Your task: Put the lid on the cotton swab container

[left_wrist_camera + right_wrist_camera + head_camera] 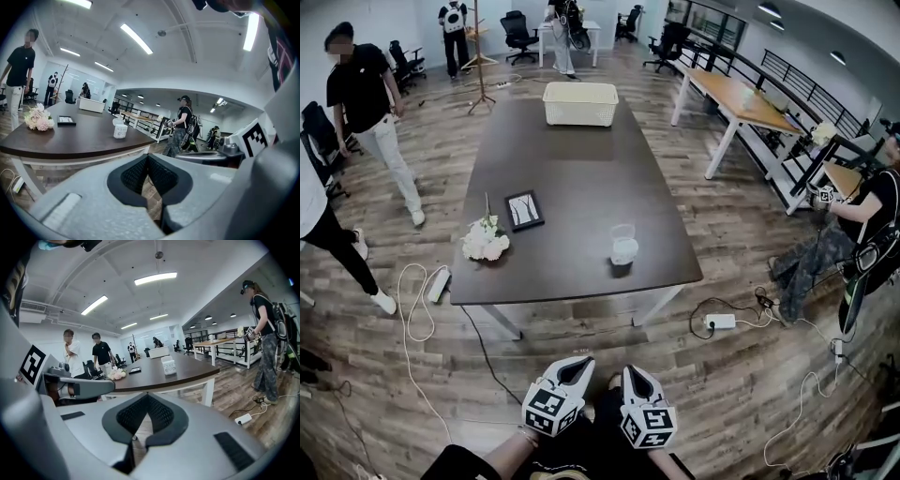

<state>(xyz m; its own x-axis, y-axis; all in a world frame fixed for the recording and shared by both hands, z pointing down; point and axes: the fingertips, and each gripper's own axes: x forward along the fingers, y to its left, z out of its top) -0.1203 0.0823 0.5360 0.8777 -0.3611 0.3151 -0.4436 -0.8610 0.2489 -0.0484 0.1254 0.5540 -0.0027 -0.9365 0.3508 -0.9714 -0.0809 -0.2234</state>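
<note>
Left gripper, right gripper: closed, empty, well short of table. Cotton swab container likely light, slick plastic. Pinch lid at rim.

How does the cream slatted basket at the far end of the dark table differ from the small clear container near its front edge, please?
The cream slatted rectangular basket is wide and opaque, while the small clear round container is much smaller and see-through, with white in its lower part. The basket sits at the far end of the dark brown table, and the container sits near the front edge. Both stand upright on the table.
</note>
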